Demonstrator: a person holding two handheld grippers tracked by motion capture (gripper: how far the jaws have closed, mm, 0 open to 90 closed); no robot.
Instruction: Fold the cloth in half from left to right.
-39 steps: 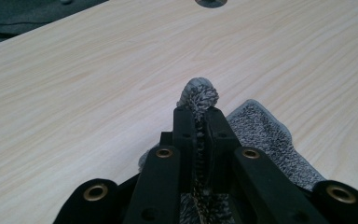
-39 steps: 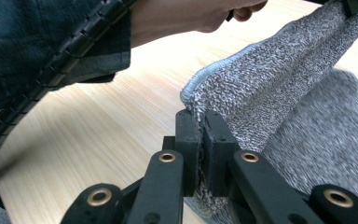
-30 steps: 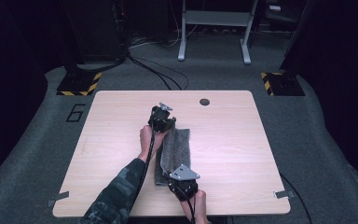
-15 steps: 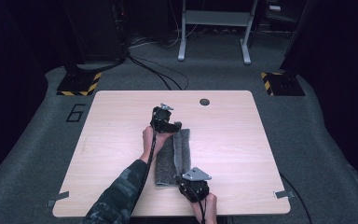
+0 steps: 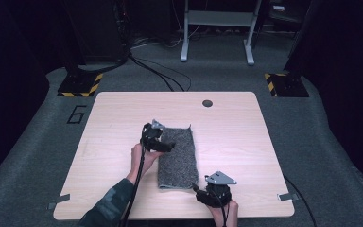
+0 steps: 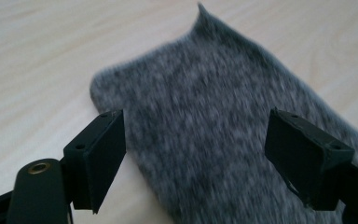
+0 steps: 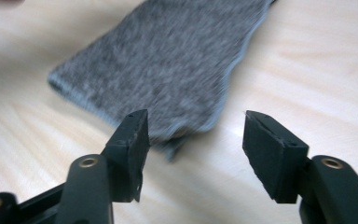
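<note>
A grey fuzzy cloth [image 5: 178,156] lies folded flat in the middle of the light wooden table [image 5: 260,142]. My left gripper [image 5: 166,145] hovers at the cloth's far left edge, and its jaws have just been opening. In the left gripper view the cloth [image 6: 214,121] lies under the left gripper [image 6: 198,126], whose jaws stand wide apart and off it. My right gripper [image 5: 199,190] sits off the cloth's near right corner, its jaws also just opened. In the right gripper view the right gripper [image 7: 193,126] is empty, with the cloth [image 7: 168,60] and its corner just ahead.
A dark round cable hole [image 5: 207,103] is near the table's far edge. Tape tabs [image 5: 286,196] mark the near corners. Beyond the table, cables [image 5: 160,75] run over grey carpet, with black-and-yellow striped feet [image 5: 80,87] and a metal stand [image 5: 217,28].
Both grippers have let go of the cloth and opened. The left one drew back toward the person; the right one slid off to the right of the cloth's near corner.
</note>
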